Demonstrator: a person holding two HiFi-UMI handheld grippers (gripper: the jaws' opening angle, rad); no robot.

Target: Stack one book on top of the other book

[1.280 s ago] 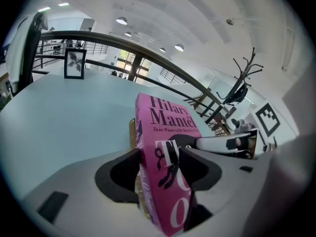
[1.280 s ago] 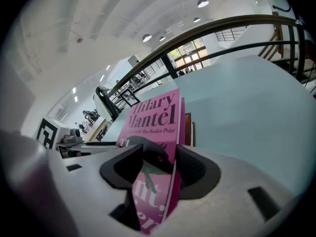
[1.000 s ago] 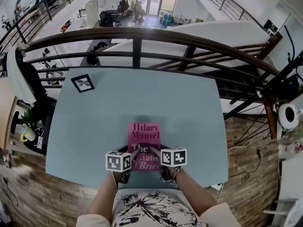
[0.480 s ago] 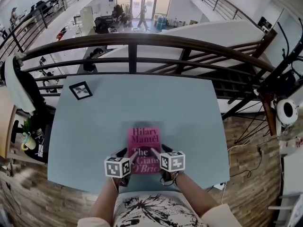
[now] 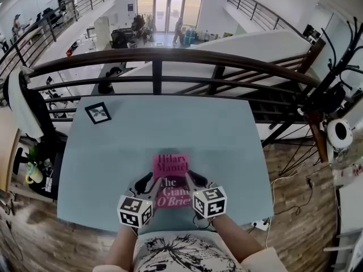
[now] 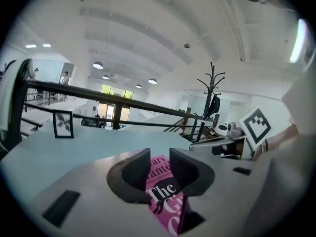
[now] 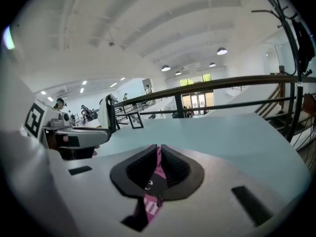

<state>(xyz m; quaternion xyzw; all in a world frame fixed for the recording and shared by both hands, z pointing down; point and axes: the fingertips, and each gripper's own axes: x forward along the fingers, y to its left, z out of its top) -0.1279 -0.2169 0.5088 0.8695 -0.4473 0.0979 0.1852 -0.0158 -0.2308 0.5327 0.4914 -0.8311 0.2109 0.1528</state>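
The left gripper's [image 6: 158, 158] jaws have just been closing and now pinch the left edge of the pink book [image 5: 171, 177], standing moderately apart with the cover tilted between them. The right gripper's [image 7: 158, 150] jaws have just been closing too and sit almost together on the book's right edge. A second ago both pairs stood wide on either side of the book, which lay flat on the pale blue table [image 5: 170, 123]. Now the book is held between the two grippers near the table's near edge, with a soft shadow around it, and both marker cubes have tipped and dropped lower in the head view. The small framed picture [image 5: 98, 113] has stayed at the far left corner.
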